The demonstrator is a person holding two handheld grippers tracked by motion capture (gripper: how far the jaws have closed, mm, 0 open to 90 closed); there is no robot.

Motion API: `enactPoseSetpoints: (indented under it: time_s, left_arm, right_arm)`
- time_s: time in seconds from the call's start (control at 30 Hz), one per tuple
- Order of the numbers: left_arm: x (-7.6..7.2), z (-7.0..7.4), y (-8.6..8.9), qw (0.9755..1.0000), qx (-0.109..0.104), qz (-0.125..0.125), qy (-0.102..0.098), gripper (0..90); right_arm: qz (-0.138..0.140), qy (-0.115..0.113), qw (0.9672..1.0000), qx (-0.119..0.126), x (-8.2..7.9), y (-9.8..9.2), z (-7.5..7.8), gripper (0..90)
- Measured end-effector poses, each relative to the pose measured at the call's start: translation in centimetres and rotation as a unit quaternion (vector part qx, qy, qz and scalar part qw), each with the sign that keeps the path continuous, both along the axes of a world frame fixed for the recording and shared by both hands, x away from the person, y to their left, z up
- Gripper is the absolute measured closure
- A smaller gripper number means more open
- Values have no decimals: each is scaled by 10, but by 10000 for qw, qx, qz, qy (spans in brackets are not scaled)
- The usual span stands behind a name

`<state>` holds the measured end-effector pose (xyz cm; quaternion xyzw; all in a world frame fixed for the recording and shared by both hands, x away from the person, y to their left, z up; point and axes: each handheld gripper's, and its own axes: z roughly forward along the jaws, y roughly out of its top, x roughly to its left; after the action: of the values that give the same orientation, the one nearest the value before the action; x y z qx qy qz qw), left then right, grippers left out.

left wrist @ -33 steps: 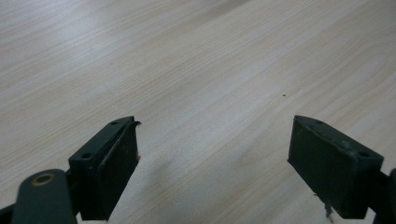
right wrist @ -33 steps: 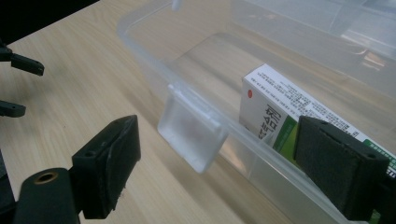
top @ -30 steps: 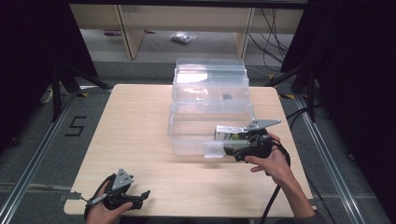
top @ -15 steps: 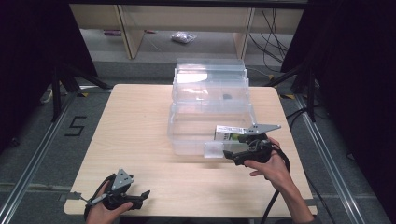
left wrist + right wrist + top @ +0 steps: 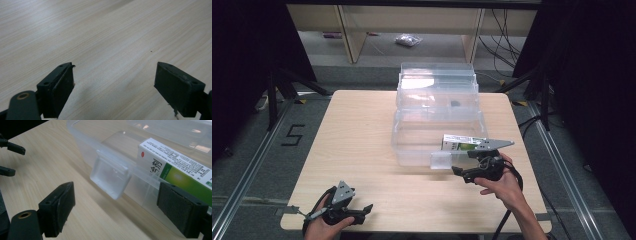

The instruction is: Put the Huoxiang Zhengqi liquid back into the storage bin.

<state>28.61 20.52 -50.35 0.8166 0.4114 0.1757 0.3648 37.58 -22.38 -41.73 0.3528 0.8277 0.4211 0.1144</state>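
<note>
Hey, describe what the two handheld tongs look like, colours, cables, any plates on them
Both are black. The left tongs carry a small grey three-cornered plate on top. The right tongs carry a longer grey plate, and a black cable trails from them toward the table's near edge. In the gripper views, each pair has two blocky black jaws with flat pads and small screw holes. The forearms show no sleeves.

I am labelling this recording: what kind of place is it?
Probably a lab or workshop, not a home: a bare wooden table on a grey floor, a floor mark "5", and loose cables behind.
</note>
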Motion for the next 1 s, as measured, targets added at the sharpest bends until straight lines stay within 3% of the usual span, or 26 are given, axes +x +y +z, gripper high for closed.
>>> enactPoseSetpoints:
  time_s: [0.07, 0.13, 0.17, 0.23, 0.27, 0.3, 0.33, 0.43, 0.47, 0.5, 0.53, 0.57, 0.6, 0.63, 0.67, 0.7, 0.73, 0.77, 0.8, 0.83, 0.87, 0.9, 0.93, 1.0]
  left_arm:
    - [0, 1, 0, 10000, -8, -40, -11, 153]
    - [0, 3, 2, 9997, 195, -148, 30, 152]
    - [0, 0, -1, 10000, 36, 0, -16, 153]
    - [-1, -1, -1, 10000, -51, 15, -26, 153]
    - [-1, -1, -1, 10000, -51, 13, -25, 153]
    - [-1, 0, -1, 10000, -29, 20, -1, 153]
    - [0, 2, 2, 9997, 212, -124, 18, 153]
    - [-1, 2, 2, 9997, 213, -92, 42, 152]
    - [-1, 2, 2, 9997, 213, -74, 28, 153]
    - [-1, 3, 2, 9997, 224, -87, 34, 153]
    - [-2, 1, 0, 10000, 63, 27, -9, 153]
    - [-2, 3, 2, 9997, 241, -48, 12, 153]
    - [-2, 4, 2, 9995, 300, -101, 25, 153]
    - [-3, 3, 0, 9998, 210, 5, -9, 153]
    - [-3, 3, 2, 9996, 261, -68, 22, 153]
    - [-3, 3, 2, 9996, 273, -97, 31, 153]
    - [-3, 3, 1, 9998, 180, -56, 14, 153]
    - [-4, 3, 2, 9999, 156, -50, 9, 153]
    - [-4, 3, 1, 9999, 156, -7, 9, 153]
    - [-4, 3, 1, 9999, 140, 39, -18, 153]
    - [-4, 5, 2, 9996, 266, -85, 10, 153]
    - [-5, 3, 0, 9999, 156, -12, -33, 153]
    - [-5, 4, 0, 9998, 223, -9, -7, 153]
    - [-6, 4, -1, 9998, 202, -48, 13, 153]
  right_arm:
    - [-22, 60, 9999, 95, -3, 1, -3, 160]
    - [-3, 128, 9999, 105, -5, 1, -3, 160]
    - [48, 56, 9999, 101, -5, 0, -4, 160]
    - [-9, -4, 9999, 145, -7, 0, -6, 160]
    - [-24, 167, 9996, 245, -9, 0, -6, 160]
    - [-5, 52, 9999, 132, -8, -2, -6, 160]
    - [-54, 75, 9998, 182, -9, -2, -8, 159]
    - [-50, 204, 9995, 243, -12, -1, -11, 159]
    - [-9, 71, 9999, 140, -13, -3, -13, 160]
    - [-79, 208, 9995, 225, -16, -2, -14, 160]
    - [-21, 109, 9998, 169, -16, -3, -15, 160]
    - [-12, 77, 9998, 166, -17, -4, -16, 159]
    - [-59, 244, 9994, 255, -20, -2, -16, 160]
    - [-47, 76, 9997, 220, -20, -3, -18, 160]
    - [-3, 99, 9998, 159, -21, -4, -18, 160]
    - [-75, 214, 9994, 278, -24, -2, -20, 160]
    - [5, 159, 9996, 223, -24, -4, -20, 160]
    - [-22, 287, 9991, 310, -26, -3, -21, 160]
    - [42, 106, 9998, 177, -26, -5, -21, 160]
    - [-12, 267, 9992, 285, -29, -3, -22, 161]
    - [-30, 197, 9996, 199, -29, -5, -22, 161]
    - [3, 130, 9998, 164, -29, -7, -24, 162]
    - [-82, 243, 9994, 233, -32, -6, -25, 162]
    - [-99, 220, 9996, 169, -33, -8, -29, 165]
